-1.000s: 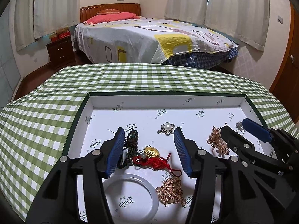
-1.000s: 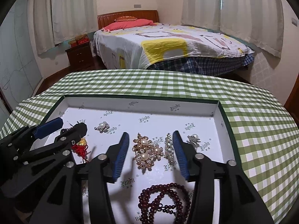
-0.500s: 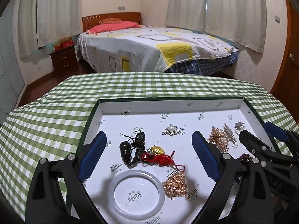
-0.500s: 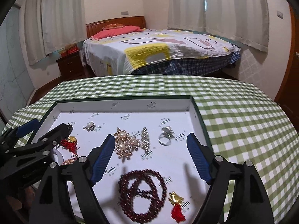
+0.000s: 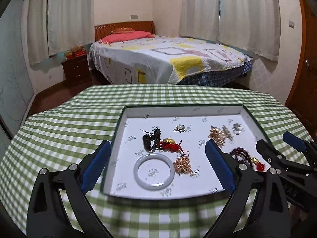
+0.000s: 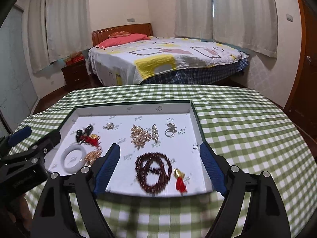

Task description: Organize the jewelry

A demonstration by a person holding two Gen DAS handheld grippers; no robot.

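A shallow white box [image 5: 184, 110] [image 6: 130, 110] with green edges lies on the checked table and holds jewelry. In the left wrist view I see a white bangle [image 5: 154, 171], a gold chain [image 5: 183, 165], a red-cord gold charm [image 5: 168, 141], dark beads [image 5: 147, 140], a pearl brooch [image 5: 179, 128], a gold brooch [image 5: 217, 135] and a ring [image 5: 236, 129]. The right wrist view shows a dark red bead bracelet [image 6: 153, 171] with a red tassel [image 6: 180, 183]. My left gripper [image 5: 156, 165] and right gripper [image 6: 159, 167] are open, empty, held above the box's near edge.
The green-and-white checked tablecloth [image 5: 59, 123] covers the table around the box. Beyond the table's far edge stand a bed [image 5: 168, 59], a dark nightstand [image 5: 76, 70] and curtains. A wooden door [image 6: 306, 63] is at the right.
Both grippers have opened wide and pulled back and up from the box. The jewelry now lies farther ahead, and the whole box shows.
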